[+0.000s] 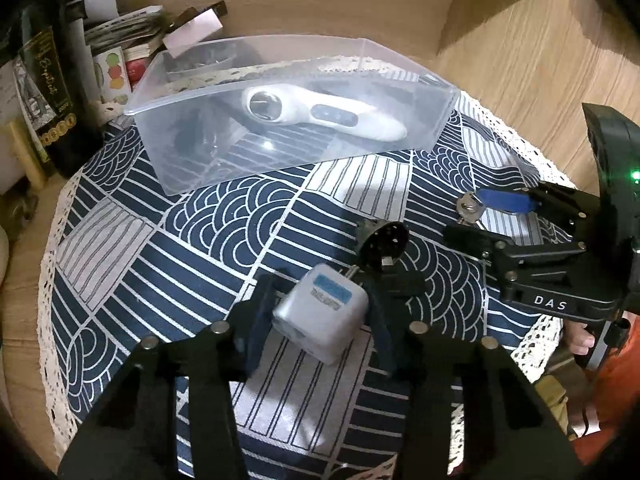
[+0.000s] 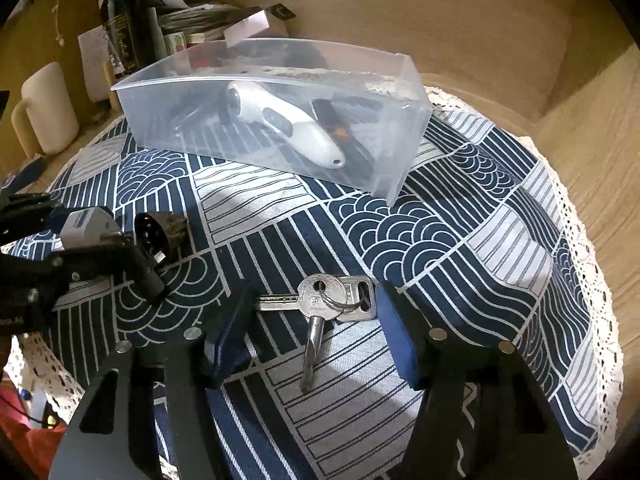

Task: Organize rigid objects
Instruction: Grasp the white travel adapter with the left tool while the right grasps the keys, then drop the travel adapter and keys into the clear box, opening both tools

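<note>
A clear plastic bin point(image 1: 400, 128) point(image 2: 404, 168) stands at the back of the patterned cloth and holds a white handheld device point(image 1: 320, 114) point(image 2: 296, 124). My left gripper point(image 1: 324, 312) straddles a white cube charger point(image 1: 320, 312) point(image 2: 86, 222); its pads sit at the cube's sides, jaws open. A black round plug point(image 1: 380, 246) point(image 2: 160, 232) lies just beyond. My right gripper point(image 2: 314, 316) point(image 1: 496, 216) is open around a bunch of keys point(image 2: 324, 300) point(image 1: 470, 208) lying on the cloth.
A round table with a navy and white cloth point(image 1: 224, 216) point(image 2: 460, 248) with lace edge. A dark bottle point(image 1: 44, 92) point(image 2: 120, 36), stacked papers point(image 1: 120, 28) and a cream mug point(image 2: 48, 112) stand at the back left.
</note>
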Demonstrator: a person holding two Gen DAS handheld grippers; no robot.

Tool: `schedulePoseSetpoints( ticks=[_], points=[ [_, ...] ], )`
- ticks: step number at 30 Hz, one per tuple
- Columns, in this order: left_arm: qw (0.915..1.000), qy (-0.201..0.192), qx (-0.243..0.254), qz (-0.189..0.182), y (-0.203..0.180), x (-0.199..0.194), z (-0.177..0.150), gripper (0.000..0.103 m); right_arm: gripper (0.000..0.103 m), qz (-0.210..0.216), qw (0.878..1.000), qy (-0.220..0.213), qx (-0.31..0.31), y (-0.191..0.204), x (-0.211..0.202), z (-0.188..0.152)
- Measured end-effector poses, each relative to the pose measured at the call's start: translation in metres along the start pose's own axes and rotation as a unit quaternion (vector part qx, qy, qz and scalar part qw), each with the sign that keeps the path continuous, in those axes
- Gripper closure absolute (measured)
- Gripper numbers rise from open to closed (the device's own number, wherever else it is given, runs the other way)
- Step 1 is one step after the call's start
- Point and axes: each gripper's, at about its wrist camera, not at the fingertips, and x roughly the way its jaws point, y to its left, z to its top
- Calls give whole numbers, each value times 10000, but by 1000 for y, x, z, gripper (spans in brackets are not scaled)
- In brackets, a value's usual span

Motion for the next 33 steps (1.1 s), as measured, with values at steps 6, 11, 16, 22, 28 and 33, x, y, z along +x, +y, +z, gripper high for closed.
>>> schedulePoseSetpoints(
  ticks=[6,11,16,22,28,33],
  points=[
    [9998,-89,-94,141,9,-7,2,58,44,39,9997,-196,110,-2,-12,2],
    [9987,-416,-156,268,14,-26,13,58,44,1,9985,-504,221,-6,-27,11],
    [9954,-836,-295,362,22,-48,31,58,44,-10,9964,-807,259,-9,-42,23],
    [9900,-1297,-371,409,32,-73,59,58,44,-69,9924,-1206,253,-12,-57,46],
    [9858,-1562,-363,498,40,-84,86,58,44,-166,9877,-1534,261,-15,-65,70],
    [9849,-1604,-339,548,46,-81,101,58,44,-143,9843,-1732,294,-17,-69,88]
  ],
)
